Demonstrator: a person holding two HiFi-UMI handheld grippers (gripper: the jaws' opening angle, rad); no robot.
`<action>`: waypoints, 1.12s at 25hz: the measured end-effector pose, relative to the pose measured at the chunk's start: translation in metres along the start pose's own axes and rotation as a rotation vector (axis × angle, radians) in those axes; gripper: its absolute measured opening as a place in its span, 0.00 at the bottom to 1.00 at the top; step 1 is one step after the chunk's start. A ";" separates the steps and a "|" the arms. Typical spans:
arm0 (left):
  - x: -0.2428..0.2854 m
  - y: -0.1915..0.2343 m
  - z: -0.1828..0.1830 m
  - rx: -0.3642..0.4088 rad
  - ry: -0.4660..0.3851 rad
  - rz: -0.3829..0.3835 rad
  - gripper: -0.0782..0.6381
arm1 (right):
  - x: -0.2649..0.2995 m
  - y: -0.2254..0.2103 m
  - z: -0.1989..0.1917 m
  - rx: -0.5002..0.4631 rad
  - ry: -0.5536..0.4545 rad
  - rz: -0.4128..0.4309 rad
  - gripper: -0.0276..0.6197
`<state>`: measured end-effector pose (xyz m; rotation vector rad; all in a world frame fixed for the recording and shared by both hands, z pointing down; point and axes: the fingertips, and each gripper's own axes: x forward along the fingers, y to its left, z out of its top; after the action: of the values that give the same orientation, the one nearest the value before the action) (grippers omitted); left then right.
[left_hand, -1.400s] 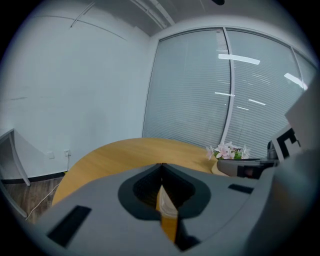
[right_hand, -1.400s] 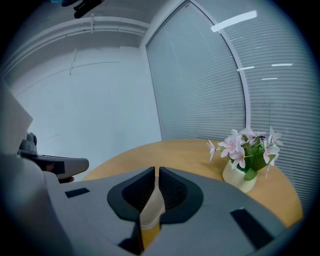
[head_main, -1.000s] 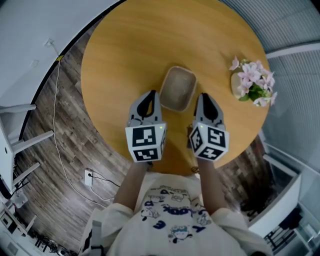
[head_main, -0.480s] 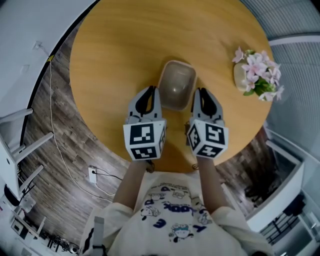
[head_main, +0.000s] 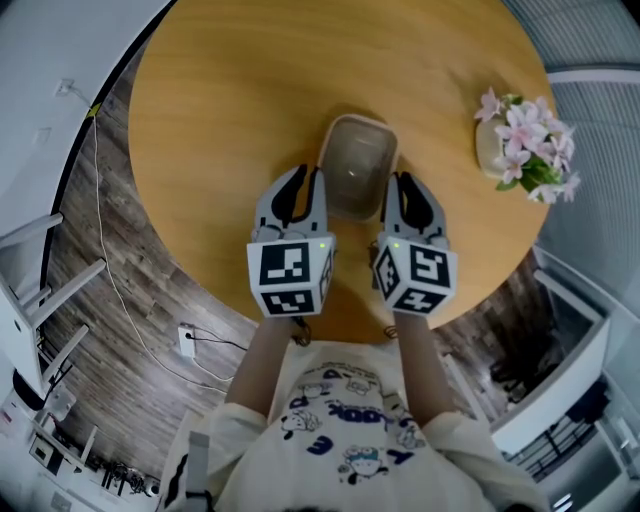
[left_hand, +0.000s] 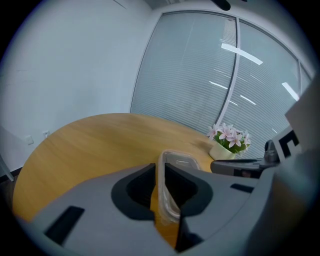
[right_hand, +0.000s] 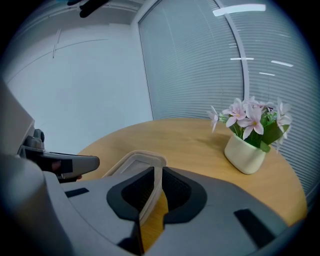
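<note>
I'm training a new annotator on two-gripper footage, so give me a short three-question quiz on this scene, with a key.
1. True or false: the left gripper and the right gripper each have their jaws closed on the rim of the clear container.
2. On which side of the container does the flower pot stand? A) the left gripper's side B) the right gripper's side C) inside it
3. Fill in: the wooden table has a ____ top.
Key: 1 true; 2 B; 3 round.
</note>
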<state>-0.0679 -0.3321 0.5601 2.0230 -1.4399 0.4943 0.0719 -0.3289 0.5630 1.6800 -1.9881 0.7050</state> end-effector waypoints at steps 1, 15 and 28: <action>0.001 0.000 -0.001 0.001 0.005 -0.003 0.17 | 0.001 0.000 -0.001 0.002 0.003 -0.001 0.09; 0.014 -0.002 -0.017 0.014 0.072 -0.023 0.18 | 0.013 -0.002 -0.017 0.052 0.052 0.004 0.10; 0.022 0.000 -0.028 -0.009 0.099 -0.023 0.18 | 0.017 -0.001 -0.021 0.086 0.058 -0.009 0.10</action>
<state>-0.0595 -0.3294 0.5941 1.9773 -1.3561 0.5695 0.0705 -0.3282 0.5903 1.6965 -1.9348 0.8370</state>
